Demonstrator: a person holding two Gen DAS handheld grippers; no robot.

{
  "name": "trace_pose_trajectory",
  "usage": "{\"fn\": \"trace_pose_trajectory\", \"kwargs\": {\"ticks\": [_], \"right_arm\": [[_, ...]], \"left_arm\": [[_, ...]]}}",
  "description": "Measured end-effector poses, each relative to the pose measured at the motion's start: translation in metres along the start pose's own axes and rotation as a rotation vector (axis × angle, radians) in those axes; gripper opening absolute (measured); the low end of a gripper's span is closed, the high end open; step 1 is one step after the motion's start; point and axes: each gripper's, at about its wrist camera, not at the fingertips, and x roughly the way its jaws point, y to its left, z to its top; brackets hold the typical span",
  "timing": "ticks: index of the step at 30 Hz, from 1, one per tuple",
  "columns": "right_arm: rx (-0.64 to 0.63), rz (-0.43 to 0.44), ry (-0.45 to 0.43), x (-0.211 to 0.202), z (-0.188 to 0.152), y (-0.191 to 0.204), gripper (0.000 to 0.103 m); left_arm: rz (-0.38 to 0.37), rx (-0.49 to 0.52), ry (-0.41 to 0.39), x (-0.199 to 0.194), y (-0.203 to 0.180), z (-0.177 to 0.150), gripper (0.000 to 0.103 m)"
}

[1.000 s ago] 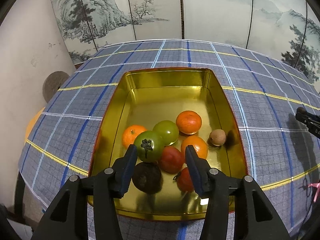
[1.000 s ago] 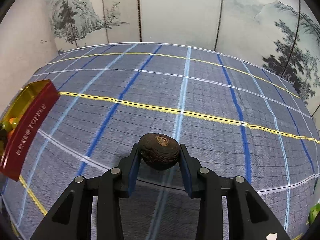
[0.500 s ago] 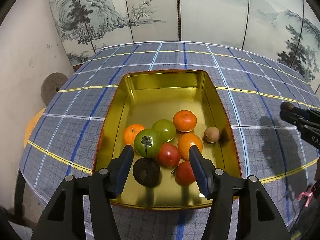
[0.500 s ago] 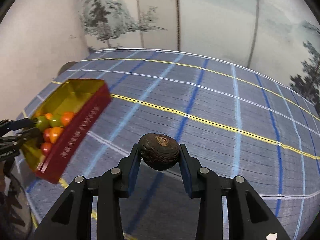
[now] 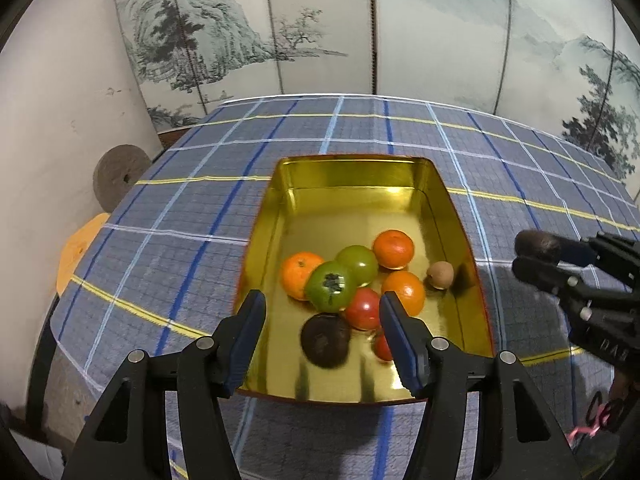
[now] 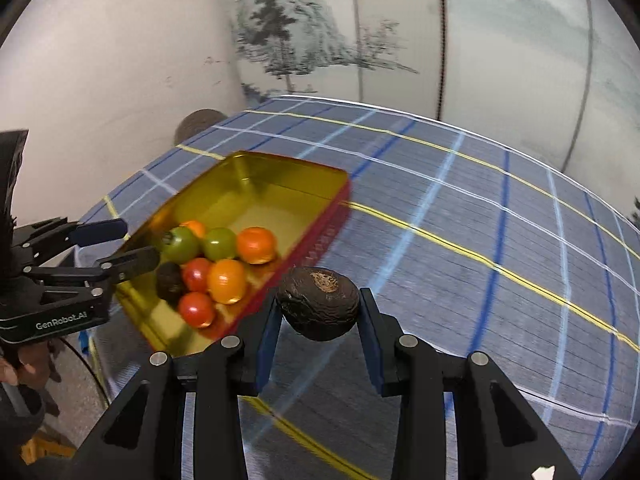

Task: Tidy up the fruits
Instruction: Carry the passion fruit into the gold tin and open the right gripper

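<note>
While the right gripper (image 6: 319, 322) clamps a dark, wrinkled fruit (image 6: 318, 303) between its blue pads above the checked tablecloth (image 6: 480, 240), the left gripper (image 5: 322, 336) hangs over the near end of a gold tin (image 5: 352, 184) with nothing between its fingers. Its jaws have just been opening and now stand partly apart, clear of the fruit below.

That tin, red on the outside, sits on the cloth toward the table's left edge. Its far half is bare; the near half holds a cluster of fruit touching one another: three oranges (image 5: 393, 249), two green tomatoes (image 5: 331, 286), two red tomatoes (image 5: 363, 309) and a second dark fruit (image 5: 325, 340) nearest the left gripper. A small brown fruit (image 5: 441, 275) lies apart from them against the tin's right wall.

From the left wrist view, the right gripper shows beyond the tin's right side, carrying its fruit above the cloth. A painted folding screen (image 5: 360, 28) stands behind the table.
</note>
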Motion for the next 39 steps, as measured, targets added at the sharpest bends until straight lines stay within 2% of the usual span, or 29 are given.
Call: {"fn": "trace_pose_trajectory", "kwargs": {"ticks": [6,10,16,26,39], "right_arm": [[-0.052,0.038,0.007,0.010,0.007,0.030,0.034],[-0.083,0.060,0.012,0.016,0.012,0.047,0.034],[-0.105,0.078,0.045,0.036,0.012,0.062,0.034],[-0.124,0.069,0.084,0.059,0.007,0.073,0.035],[-0.134,0.046,0.075,0.066,0.007,0.081,0.035]], "left_arm": [[0.037,-0.033,-0.016,-0.006,0.021,0.001,0.060],[0.062,-0.054,-0.016,-0.006,0.034,-0.001,0.065],[0.071,-0.074,0.001,-0.002,0.044,-0.006,0.065],[0.104,-0.088,0.014,0.000,0.055,-0.010,0.065],[0.102,-0.082,0.043,0.003,0.058,-0.022,0.066]]}}
